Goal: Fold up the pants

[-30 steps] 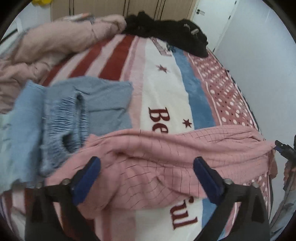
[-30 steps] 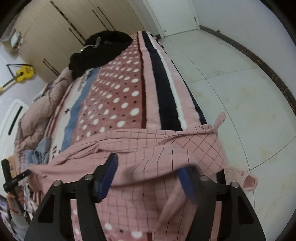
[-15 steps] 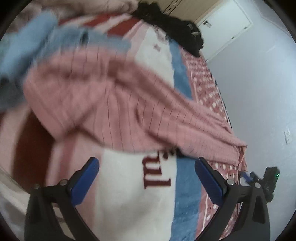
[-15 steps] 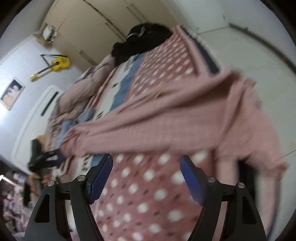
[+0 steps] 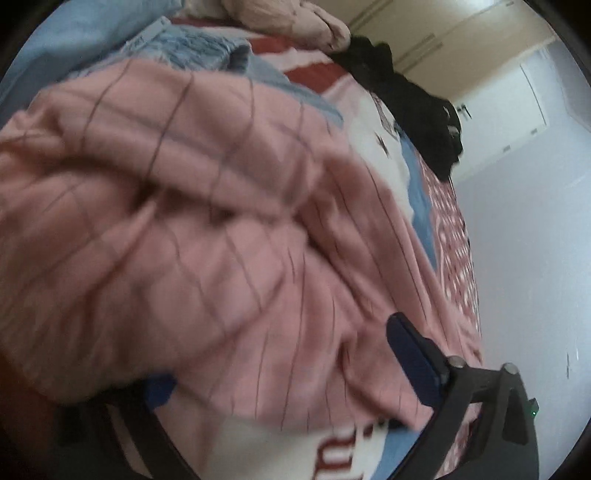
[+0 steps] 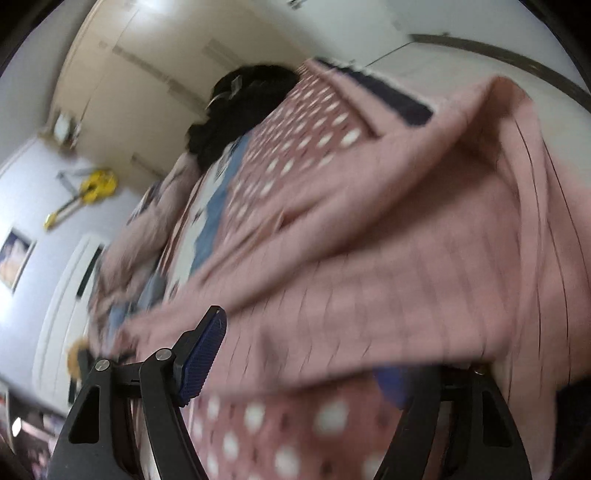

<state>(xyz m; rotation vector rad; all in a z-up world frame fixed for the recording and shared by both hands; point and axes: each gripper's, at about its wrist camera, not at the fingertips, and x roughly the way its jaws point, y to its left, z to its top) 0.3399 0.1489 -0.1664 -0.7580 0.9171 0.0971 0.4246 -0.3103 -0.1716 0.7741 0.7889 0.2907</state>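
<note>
The pink checked pants (image 5: 207, 236) lie crumpled across the patterned bedspread and fill most of the left wrist view. My left gripper (image 5: 288, 373) is open, low at the pants' near edge, with cloth draped between its blue pads (image 5: 413, 365). In the right wrist view the pants (image 6: 388, 280) stretch across the bed's corner. My right gripper (image 6: 299, 365) is open, its jaws straddling the near hem; the right pad is partly covered by cloth. Both views are motion-blurred.
A blue fleece garment (image 5: 192, 48) lies beyond the pants. A black clothes heap (image 5: 413, 107) and a pink quilt (image 5: 295, 18) sit at the bed's far end. The bed edge and floor (image 6: 461, 59) are to the right. A wall (image 5: 535, 258) is close.
Both grippers have dropped low and pushed forward under the pants' near edge; the cloth now overlaps the open jaws, where half a second ago it lay ahead of them.
</note>
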